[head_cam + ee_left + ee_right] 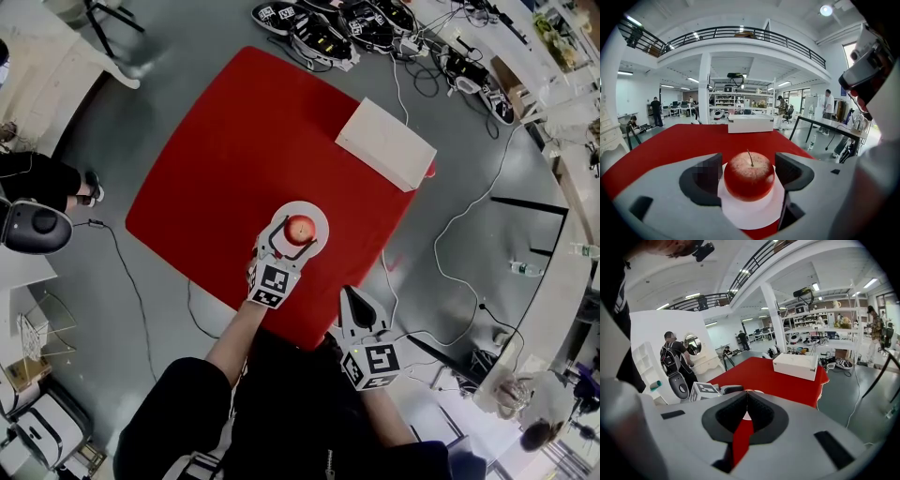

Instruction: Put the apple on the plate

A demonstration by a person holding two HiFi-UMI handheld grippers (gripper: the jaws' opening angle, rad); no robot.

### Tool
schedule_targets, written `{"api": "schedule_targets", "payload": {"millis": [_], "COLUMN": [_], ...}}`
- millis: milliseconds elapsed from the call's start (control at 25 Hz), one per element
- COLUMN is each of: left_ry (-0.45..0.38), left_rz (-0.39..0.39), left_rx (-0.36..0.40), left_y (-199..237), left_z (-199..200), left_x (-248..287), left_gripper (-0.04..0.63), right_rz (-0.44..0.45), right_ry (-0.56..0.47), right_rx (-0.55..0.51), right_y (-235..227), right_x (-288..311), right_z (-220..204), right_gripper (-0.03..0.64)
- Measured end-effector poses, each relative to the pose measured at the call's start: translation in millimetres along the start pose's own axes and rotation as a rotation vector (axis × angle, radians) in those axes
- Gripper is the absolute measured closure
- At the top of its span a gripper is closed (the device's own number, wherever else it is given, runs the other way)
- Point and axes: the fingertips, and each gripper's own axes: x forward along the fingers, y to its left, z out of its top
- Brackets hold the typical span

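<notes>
A red apple (300, 228) (749, 176) with a stem stands upright on a small white plate (322, 219) (751, 212) near the front edge of the red table (234, 159). My left gripper (293, 240) (749, 172) reaches over the plate from the near side, and its two dark pads (705, 180) press the apple's sides. My right gripper (360, 302) (746, 397) hangs off the table's front right edge, shut and empty. Through its jaws only a white sliver of the plate (748, 416) shows.
A white box (386, 142) (751, 123) (796, 365) lies at the table's far right corner. Cables and gear (328, 28) lie on the grey floor beyond the table. The left gripper's marker cube (704, 391) shows in the right gripper view.
</notes>
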Motion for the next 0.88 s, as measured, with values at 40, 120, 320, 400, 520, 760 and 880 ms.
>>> {"api": "schedule_targets", "payload": {"millis": [40,120,320,400,520,760,880], "left_ry": [-0.002,-0.004,-0.038,-0.069,-0.127,-0.161,-0.178], "left_rz": [0.001,0.004,0.022,0.03,0.053,0.106,0.13], "left_rx": [0.002,0.005,0.003,0.011,0.039,-0.011,-0.047], "left_y": [-1,-2,-3,-4,-9,-20,-26], "left_z": [1,2,17,31,51,77,91], "left_x": [-1,-3,-21,-33,-54,-100,-127], "left_gripper": [0.257,0.258,0.259,0.306,0.435,0.589,0.589], "right_rz": [0.002,0.005,0.02,0.032,0.055,0.13,0.174], "right_ry": [-0.001,-0.007,-0.031,-0.044,-0.062,-0.099,-0.112], "right_rx": [-0.003,-0.006,-0.015,-0.022,-0.035,-0.069,-0.103], "right_y": [0,0,5,8,15,33,46], "right_x": [-1,-3,-7,-10,-14,-29,-35], "right_z": [0,0,5,9,14,25,27], "right_gripper": [0.606,0.606,0.606,0.606,0.606,0.606,0.606]}}
